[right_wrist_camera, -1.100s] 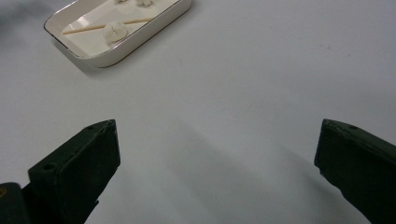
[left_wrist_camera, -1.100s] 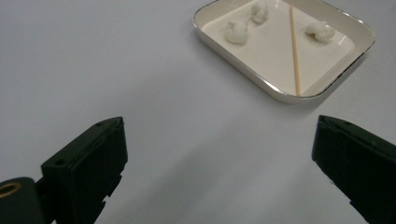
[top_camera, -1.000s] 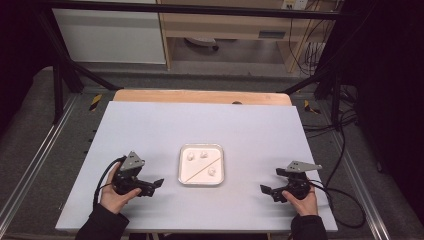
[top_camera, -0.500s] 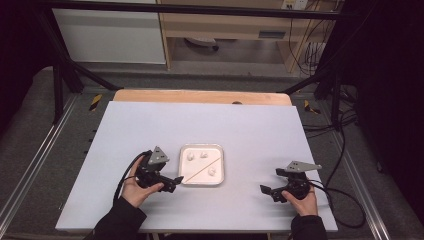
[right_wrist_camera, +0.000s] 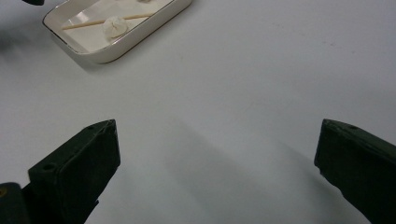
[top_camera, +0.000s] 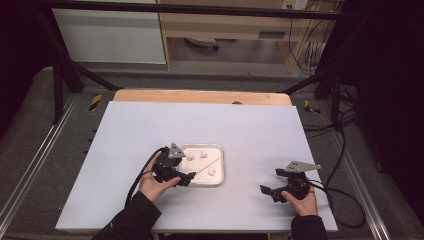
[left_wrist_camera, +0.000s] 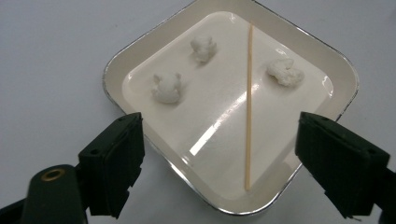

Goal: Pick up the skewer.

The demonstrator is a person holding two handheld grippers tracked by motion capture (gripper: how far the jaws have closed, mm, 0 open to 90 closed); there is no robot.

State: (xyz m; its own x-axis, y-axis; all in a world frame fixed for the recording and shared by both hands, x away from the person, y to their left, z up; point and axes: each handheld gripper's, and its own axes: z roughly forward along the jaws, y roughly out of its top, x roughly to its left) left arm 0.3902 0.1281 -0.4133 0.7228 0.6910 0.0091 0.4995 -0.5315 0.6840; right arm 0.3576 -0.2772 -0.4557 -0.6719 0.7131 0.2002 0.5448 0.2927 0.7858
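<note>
A square white tray [top_camera: 220, 150] [left_wrist_camera: 116, 63] [right_wrist_camera: 140, 38] sits mid-table. Inside lie a thin wooden skewer [left_wrist_camera: 249, 107] [top_camera: 209, 164] [right_wrist_camera: 88, 23] and three small white lumps [left_wrist_camera: 166, 87] [left_wrist_camera: 203, 47] [left_wrist_camera: 285, 72]. One white lump [right_wrist_camera: 114, 25] rests beside the skewer in the right gripper view. My left gripper [top_camera: 185, 179] [left_wrist_camera: 219, 163] hovers open at the tray's near-left corner, jaws straddling the skewer's near end. My right gripper [top_camera: 267, 191] [right_wrist_camera: 215, 172] stands open over bare table to the right of the tray, nothing between its jaws.
The white tabletop [top_camera: 260, 130] has a wooden strip [top_camera: 200, 96] along its far edge. Black cables [top_camera: 340, 195] trail from the right gripper off the table's right side. Black frame rails [top_camera: 55, 75] and a shelf unit [top_camera: 225, 30] stand beyond.
My left gripper has moved right across the table to the tray's near-left corner. The right gripper has stayed in place.
</note>
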